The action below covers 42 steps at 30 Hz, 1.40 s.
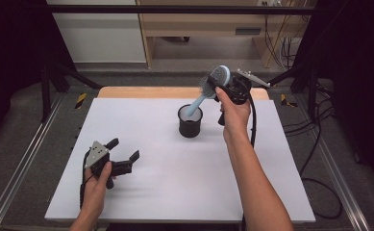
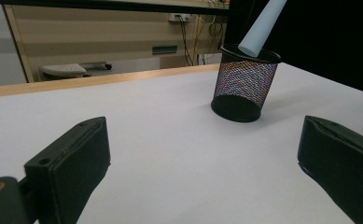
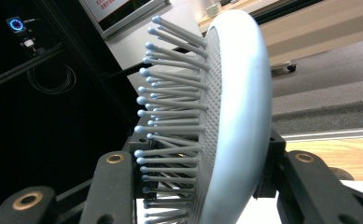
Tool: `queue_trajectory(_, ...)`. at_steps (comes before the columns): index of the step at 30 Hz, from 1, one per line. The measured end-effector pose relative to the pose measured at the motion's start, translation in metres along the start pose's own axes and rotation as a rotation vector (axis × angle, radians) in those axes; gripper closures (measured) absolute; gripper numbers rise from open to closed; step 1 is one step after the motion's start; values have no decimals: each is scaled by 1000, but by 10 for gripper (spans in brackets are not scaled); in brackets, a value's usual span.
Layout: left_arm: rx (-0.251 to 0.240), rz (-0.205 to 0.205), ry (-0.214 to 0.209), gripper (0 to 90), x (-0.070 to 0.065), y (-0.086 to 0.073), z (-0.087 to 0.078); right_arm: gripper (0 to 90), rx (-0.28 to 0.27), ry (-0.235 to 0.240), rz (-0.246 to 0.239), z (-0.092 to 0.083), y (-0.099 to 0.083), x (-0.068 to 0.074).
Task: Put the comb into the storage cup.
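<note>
A light blue hairbrush [image 1: 212, 82] hangs tilted over the table, head up. Its handle [image 2: 263, 25] slants down, and the end sits at the mouth of a black mesh cup [image 1: 190, 122], about level with the rim. My right gripper [image 1: 224, 85] is shut on the brush head [image 3: 237, 107], one jaw on the bristle side and one on the smooth back. My left gripper [image 1: 124, 149] rests low at the table's front left, open with nothing between its jaws. In the left gripper view, it [image 2: 202, 158] faces the cup [image 2: 244, 86] across bare table.
The white tabletop [image 1: 165, 168] has a wooden strip [image 1: 141, 92] along its far edge. Black frame posts stand at both sides, and cables [image 1: 319, 159] lie on the floor to the right. A wooden cabinet [image 1: 199, 24] stands beyond the table.
</note>
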<state>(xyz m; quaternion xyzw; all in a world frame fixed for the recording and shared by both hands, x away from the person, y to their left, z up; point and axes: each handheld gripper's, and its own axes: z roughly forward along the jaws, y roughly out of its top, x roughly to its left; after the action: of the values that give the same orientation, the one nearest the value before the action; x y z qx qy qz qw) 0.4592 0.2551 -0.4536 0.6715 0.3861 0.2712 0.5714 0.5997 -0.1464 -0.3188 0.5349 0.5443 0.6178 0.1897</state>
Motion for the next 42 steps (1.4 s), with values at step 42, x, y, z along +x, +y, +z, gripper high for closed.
queue_trajectory(42, 0, -2, 0, 25, 2, 0, -1, 533, 69, -52, -32, 18, -29, -11)
